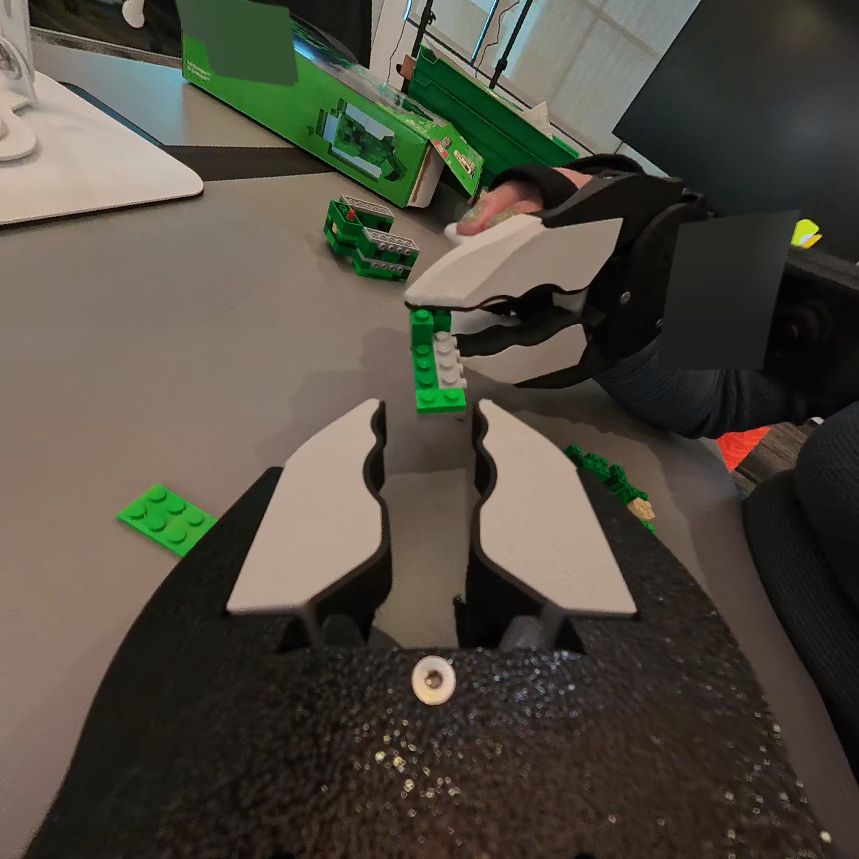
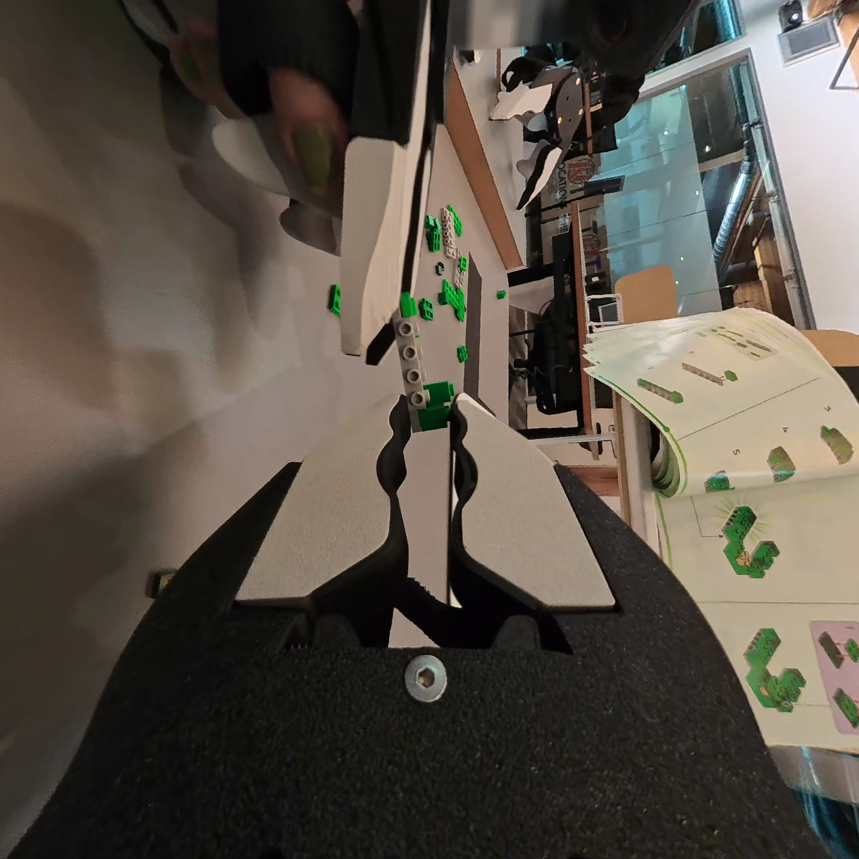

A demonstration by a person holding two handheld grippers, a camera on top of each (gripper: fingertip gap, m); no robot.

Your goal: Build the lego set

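Note:
My right gripper [image 2: 430,404] is shut on one end of a small assembly [image 2: 411,367] made of a grey holed beam and green bricks. In the left wrist view it [image 1: 434,323] comes in from the right and holds the assembly [image 1: 437,367] upright above the grey table [image 1: 186,348]. My left gripper [image 1: 428,406] is open and empty, its tips just short of the assembly's lower green end. One of its white fingers [image 2: 372,260] shows beside the assembly's far end in the right wrist view.
A partly built green and grey model [image 1: 372,237] stands beyond, in front of the green set box [image 1: 325,107]. A green plate [image 1: 165,518] lies at left, loose green pieces [image 1: 609,479] at right. The open instruction booklet [image 2: 743,511] and scattered bricks [image 2: 451,297] show in the right wrist view. My two grippers' fingertips are within a few centimetres of each other.

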